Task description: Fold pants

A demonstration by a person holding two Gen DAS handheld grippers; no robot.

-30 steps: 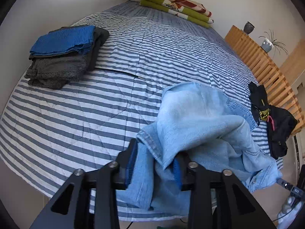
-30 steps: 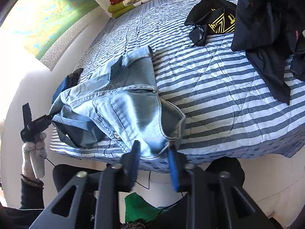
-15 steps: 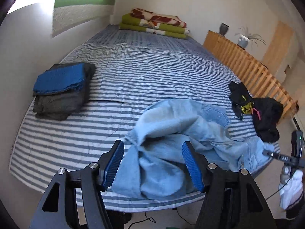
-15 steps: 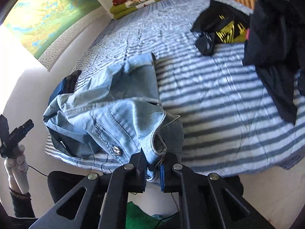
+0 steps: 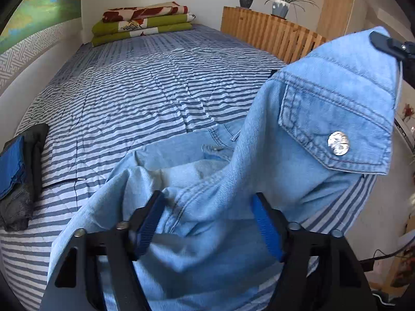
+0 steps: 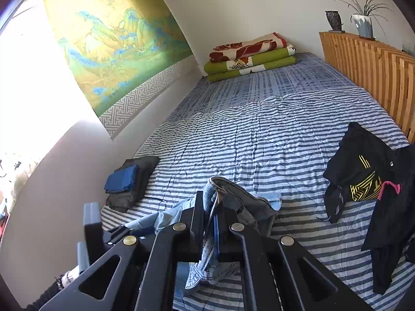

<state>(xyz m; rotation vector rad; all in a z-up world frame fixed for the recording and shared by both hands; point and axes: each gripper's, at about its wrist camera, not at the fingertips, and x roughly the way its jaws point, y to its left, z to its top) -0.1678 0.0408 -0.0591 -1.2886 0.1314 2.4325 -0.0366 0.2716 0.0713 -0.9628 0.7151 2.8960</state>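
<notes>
My right gripper [image 6: 210,223] is clamped on a folded edge of the jeans [image 5: 272,171], light blue denim with heavy double stitching; the grey inside of the cloth shows just past the pinch. My left gripper [image 5: 207,223] is closing, blue ribbed pads either side of a soft bunch of denim, but I can't tell if they press it yet. Jeans sit at the near edge of the bed [image 5: 155,90], one part lifted high on the right, showing a buttoned pocket flap with a shiny round metal stud [image 5: 338,143]. Bed cover is quilted, blue and white stripes, lightly creased. Left of the jeans: a flat stack of folded clothes [image 6: 129,181], blue on dark grey. Right of the jeans: a crumpled black garment [image 6: 363,178] with yellow print, cut off at frame edge. Beyond the jeans at the bed's far end: folded green and red blankets [image 6: 249,57]. Lower jeans hidden behind my gripper arms
</notes>
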